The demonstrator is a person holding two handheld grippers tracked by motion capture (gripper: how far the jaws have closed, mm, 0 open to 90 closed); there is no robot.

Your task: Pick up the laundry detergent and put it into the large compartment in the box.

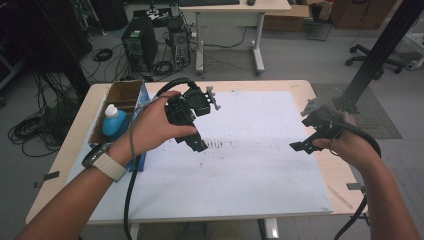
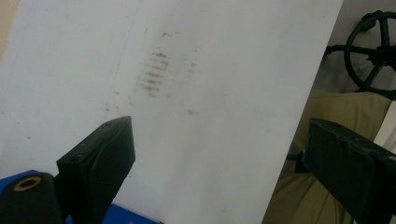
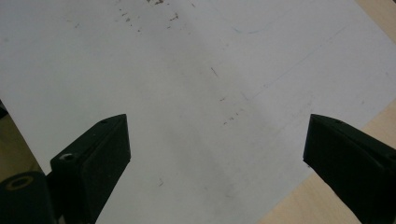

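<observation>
White sheeting (image 1: 250,170) covers the desk (image 1: 300,86); both claws, left (image 1: 192,142) and right (image 1: 300,146), are held wide and empty above it. A reach seems pending: the blue bottle (image 1: 114,122) stands boxed (image 1: 122,92) left, needing leftward travel.

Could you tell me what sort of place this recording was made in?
Probably a lab or office workroom. Behind the table with its white board, computer towers stand on the floor among loose cables, a desk holds a keyboard, and an office chair's wheeled base stands at the right.
</observation>
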